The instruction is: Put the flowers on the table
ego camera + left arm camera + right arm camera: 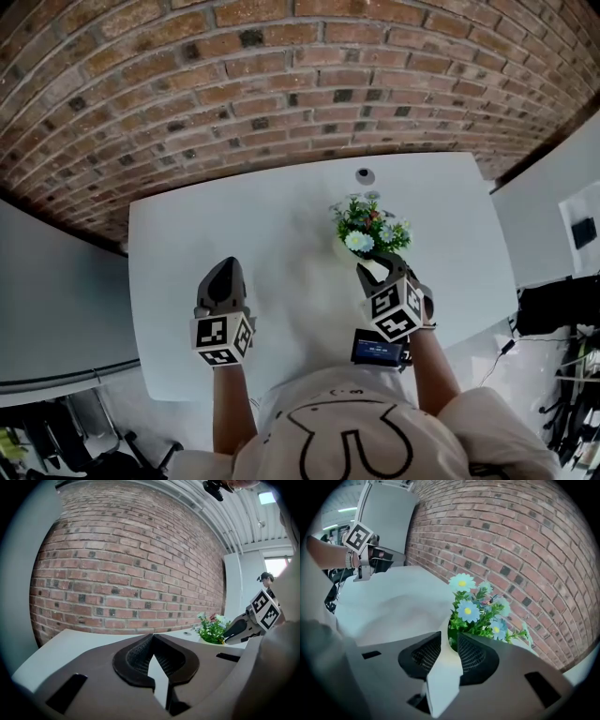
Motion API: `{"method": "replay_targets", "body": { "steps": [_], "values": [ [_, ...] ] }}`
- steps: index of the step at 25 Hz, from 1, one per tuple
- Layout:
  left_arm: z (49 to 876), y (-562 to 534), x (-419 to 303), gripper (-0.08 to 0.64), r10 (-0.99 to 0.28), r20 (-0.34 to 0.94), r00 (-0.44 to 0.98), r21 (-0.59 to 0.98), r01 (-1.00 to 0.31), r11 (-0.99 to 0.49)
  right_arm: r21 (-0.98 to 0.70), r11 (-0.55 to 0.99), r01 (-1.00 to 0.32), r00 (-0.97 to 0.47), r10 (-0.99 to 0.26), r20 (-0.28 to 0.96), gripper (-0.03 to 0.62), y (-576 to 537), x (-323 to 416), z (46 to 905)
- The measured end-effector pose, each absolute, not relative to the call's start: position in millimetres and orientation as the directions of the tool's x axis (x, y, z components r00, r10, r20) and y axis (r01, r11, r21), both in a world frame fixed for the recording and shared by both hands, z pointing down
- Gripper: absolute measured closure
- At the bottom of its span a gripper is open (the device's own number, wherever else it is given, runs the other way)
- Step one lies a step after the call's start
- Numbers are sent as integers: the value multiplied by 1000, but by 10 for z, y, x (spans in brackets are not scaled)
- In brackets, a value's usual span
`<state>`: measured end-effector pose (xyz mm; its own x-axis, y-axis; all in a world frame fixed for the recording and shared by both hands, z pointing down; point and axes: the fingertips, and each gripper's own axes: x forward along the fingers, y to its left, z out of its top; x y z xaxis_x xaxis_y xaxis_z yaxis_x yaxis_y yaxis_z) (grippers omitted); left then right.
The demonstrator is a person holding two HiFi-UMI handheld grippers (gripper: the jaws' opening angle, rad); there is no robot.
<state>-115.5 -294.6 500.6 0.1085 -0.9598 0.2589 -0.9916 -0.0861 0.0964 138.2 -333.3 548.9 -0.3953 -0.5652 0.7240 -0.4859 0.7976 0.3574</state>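
White pot (444, 672) rim is pinched between the right gripper (449, 638) jaws, the flowers (476, 609) rising just beyond their tips above the tabletop (234, 225). The left gripper (151, 637) jaws are pressed together, empty. Lowering level until the base seats, then spreading slowly, should avoid tipping.

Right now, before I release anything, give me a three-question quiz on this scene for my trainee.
1. True or false: the left gripper holds the white pot of blue and white flowers.
2. What does the right gripper pinch? A) a flower stem B) the pot's white rim C) nothing
3. Fill in: the wall beyond the white table is built of red ___.
Key: 1 false, its jaws are together on nothing; 2 B; 3 brick.
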Motion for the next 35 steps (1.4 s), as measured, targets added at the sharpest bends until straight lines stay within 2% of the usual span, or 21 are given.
{"method": "replay_targets", "body": {
  "steps": [9,14,20,35],
  "values": [
    [4757,-2795,-1108,548,-973,200,118,65,-992,-107,229,710,-666,-460,-632,624,499,-3267,1486,5138],
    [4596,-2666,-1067,548,-978,167,127,50,-991,-120,213,674,-707,-473,-675,567,542,-3176,1547,4924],
    [4472,-2502,-1060,548,-980,141,138,34,-990,-134,168,595,-786,-496,-769,402,575,-3073,1642,4545],
    [4053,-2264,-1209,548,-979,74,188,12,-982,-187,175,567,-805,-517,-815,261,575,-2564,1495,3992]
  ]
}}
